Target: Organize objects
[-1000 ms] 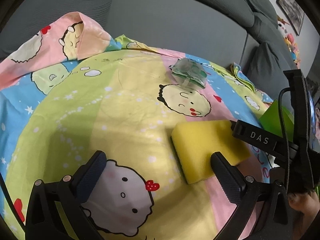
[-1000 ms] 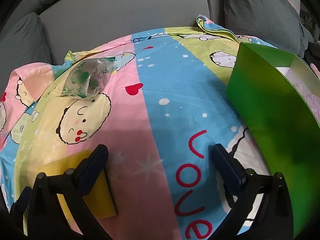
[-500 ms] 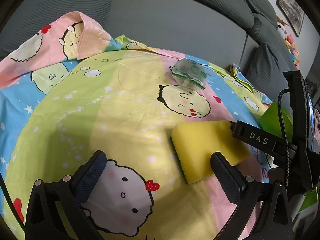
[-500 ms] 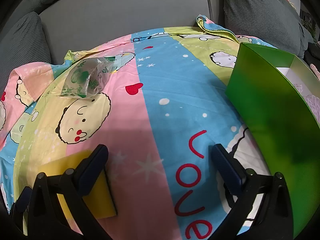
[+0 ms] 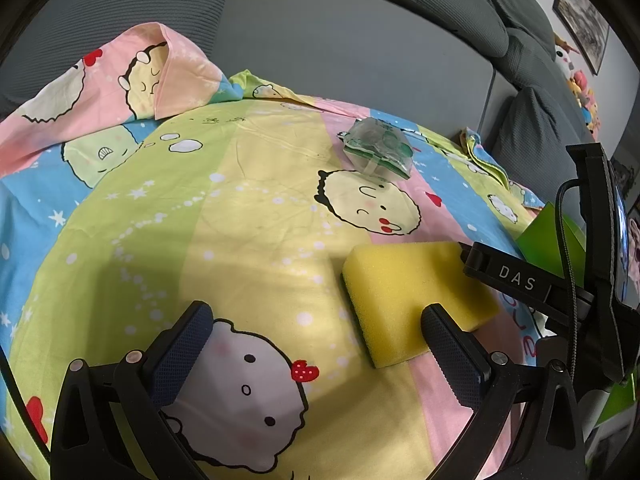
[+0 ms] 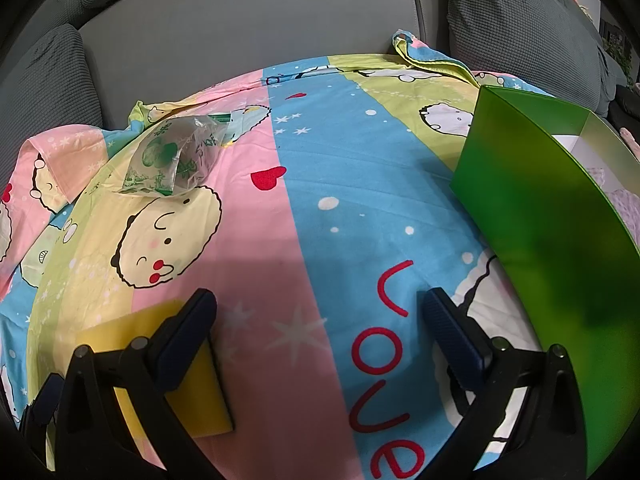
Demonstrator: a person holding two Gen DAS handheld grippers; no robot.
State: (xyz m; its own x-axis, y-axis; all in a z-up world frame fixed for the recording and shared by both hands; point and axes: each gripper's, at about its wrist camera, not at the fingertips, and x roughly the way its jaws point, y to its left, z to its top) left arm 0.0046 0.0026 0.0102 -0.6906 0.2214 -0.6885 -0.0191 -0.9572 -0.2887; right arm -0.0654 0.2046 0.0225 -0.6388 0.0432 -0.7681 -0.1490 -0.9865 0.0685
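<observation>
A yellow sponge (image 5: 412,288) lies on the cartoon bedsheet (image 5: 248,216), just ahead of my left gripper's right finger. It also shows in the right wrist view (image 6: 132,336), partly behind that gripper's left finger. A clear plastic bag with green print (image 5: 378,152) lies farther back, seen also in the right wrist view (image 6: 176,160). A green box (image 6: 560,248) stands open at the right. My left gripper (image 5: 316,344) is open and empty above the sheet. My right gripper (image 6: 320,328) is open and empty.
A grey sofa back (image 5: 340,48) and cushions (image 6: 520,24) border the sheet at the rear. The right hand-held gripper body (image 5: 592,280) sits at the right edge of the left wrist view. The sheet is folded up at the far left (image 5: 160,68).
</observation>
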